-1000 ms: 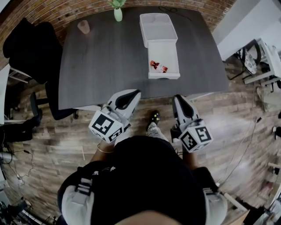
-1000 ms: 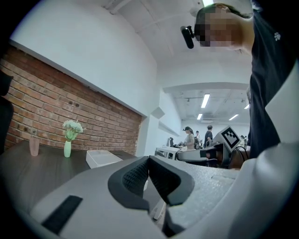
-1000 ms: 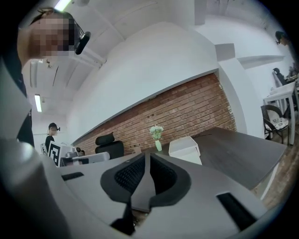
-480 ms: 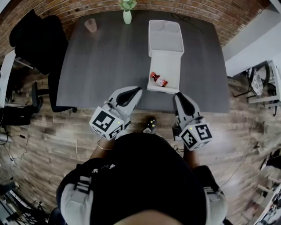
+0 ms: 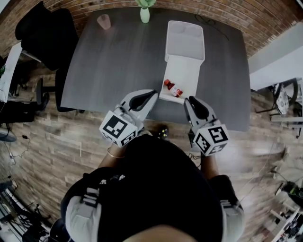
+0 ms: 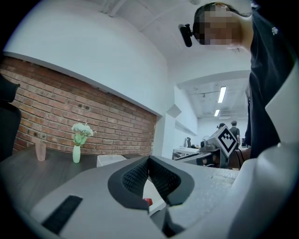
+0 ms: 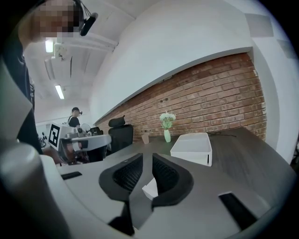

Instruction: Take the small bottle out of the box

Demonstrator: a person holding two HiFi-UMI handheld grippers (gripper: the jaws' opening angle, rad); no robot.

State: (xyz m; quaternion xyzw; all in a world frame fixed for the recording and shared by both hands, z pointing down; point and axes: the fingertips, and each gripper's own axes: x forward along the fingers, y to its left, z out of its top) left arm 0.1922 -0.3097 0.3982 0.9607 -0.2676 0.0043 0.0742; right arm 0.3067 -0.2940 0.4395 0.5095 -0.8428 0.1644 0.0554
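The small red-and-white bottle (image 5: 173, 88) lies on its side in the near half of the open white box (image 5: 187, 71), close to that half's left wall and front edge. The box, card or plastic, I cannot tell, rests on the dark grey wood-grain table (image 5: 118, 61). Nothing holds the bottle yet. The right gripper (image 5: 189, 101) hangs just short of the box's front right corner. Its jaws are a narrow slit apart and have just been opening, with nothing between them. The left gripper (image 5: 151, 94) sits just left of the box's front edge, jaws together at the tips and empty.

The step in hand looks like the reach. To do it well, spread the right jaws wider than the bottle, come in over the low front wall, tip down, and close across the bottle's middle, since a round bottle lying flat may roll. The left gripper could steady the box.

Further back are the box's far half, a pale green vase of flowers (image 5: 145, 14) and a pink cup (image 5: 103, 21), all well apart from the bottle. A black office chair (image 5: 45, 33) stands off the table's left. Only the box's front wall seems in the way
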